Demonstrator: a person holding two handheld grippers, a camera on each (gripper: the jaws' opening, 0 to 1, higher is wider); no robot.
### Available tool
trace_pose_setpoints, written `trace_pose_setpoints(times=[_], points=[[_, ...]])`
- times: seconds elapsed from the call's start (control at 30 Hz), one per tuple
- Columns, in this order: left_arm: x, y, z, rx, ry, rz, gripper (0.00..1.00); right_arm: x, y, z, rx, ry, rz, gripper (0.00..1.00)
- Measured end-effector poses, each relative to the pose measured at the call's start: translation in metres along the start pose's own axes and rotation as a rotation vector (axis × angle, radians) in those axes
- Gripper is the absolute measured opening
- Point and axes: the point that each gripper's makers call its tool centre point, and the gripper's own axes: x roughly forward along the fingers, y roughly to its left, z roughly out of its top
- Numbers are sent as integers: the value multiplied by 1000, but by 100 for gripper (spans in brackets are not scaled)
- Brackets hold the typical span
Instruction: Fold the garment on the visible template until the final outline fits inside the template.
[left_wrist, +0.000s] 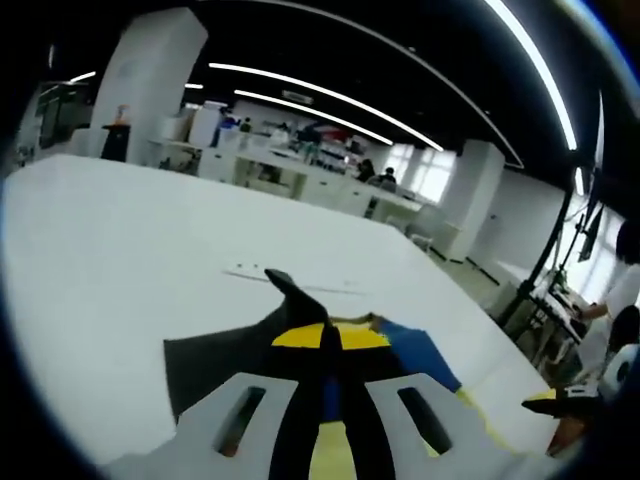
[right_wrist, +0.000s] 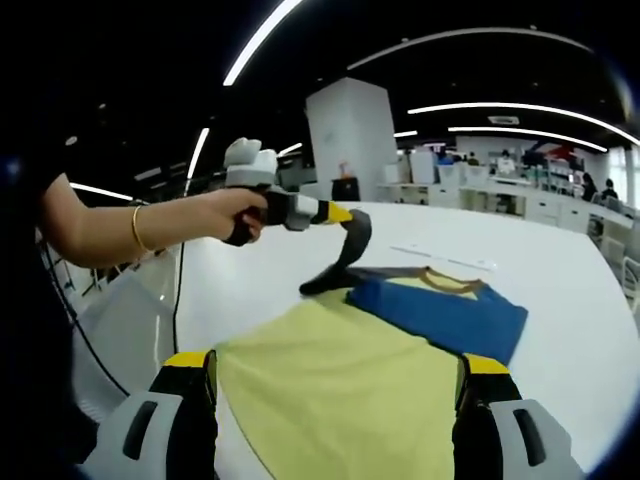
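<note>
A: Nearest in the right gripper view, the right gripper has its jaws spread wide with nothing between them, hanging over the yellow body of the garment.

B: And the shirt itself?

A: It lies on the white desk. Beyond the yellow panel is the blue sleeve, folded across the chest just below the collar.

B: The other tool?

A: Past the collar, the left gripper, carried in a hand, has pinched the black sleeve and lifted it off the desk. In the left gripper view its jaws are closed narrow on that black cloth.

B: The template?

A: I cannot make out its outline; faint marks lie on the desk beyond the collar.

B: Risks?

A: I judge the raised sleeve could drag the collar and undo the blue fold if pulled too hard. Thin cloth may slip from the pinch and land crooked, leaving the outline outside the template.
</note>
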Motion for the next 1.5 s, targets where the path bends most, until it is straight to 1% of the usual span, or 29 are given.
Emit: trace_pose_setpoints(times=[0.2, 0.37, 0.43, 0.6, 0.8, 0.97, 1.07, 1.33, 1.5], points=[[11, -23, -3, 8, 8, -32, 0, -1, 0, -3, 12, 8, 3, 99], [21, -38, -6, 15, 18, -65, 0, -3, 1, -3, -7, 16, 11, 99], [24, -45, -7, 17, 21, -77, 0, -4, 1, 1, -11, -3, 12, 99], [34, -54, -8, 16, 32, -102, 0, -4, 0, 5, -6, -25, 1, 99], [40, -71, -6, 14, 24, -136, 0, -3, 0, 4, -13, -16, -3, 99], [46, -84, -5, 32, 8, -143, 0, -4, -2, 2, -10, -9, -13, 99], [53, -96, -9, 26, 10, -163, 0, -6, -4, 1, -8, -5, -21, 99], [69, -121, -18, 43, 27, -211, 0, -12, -10, -5, 3, 4, -43, 99], [78, -133, -29, 53, 50, -233, 0, -14, -13, -8, 13, 7, -54, 99]])
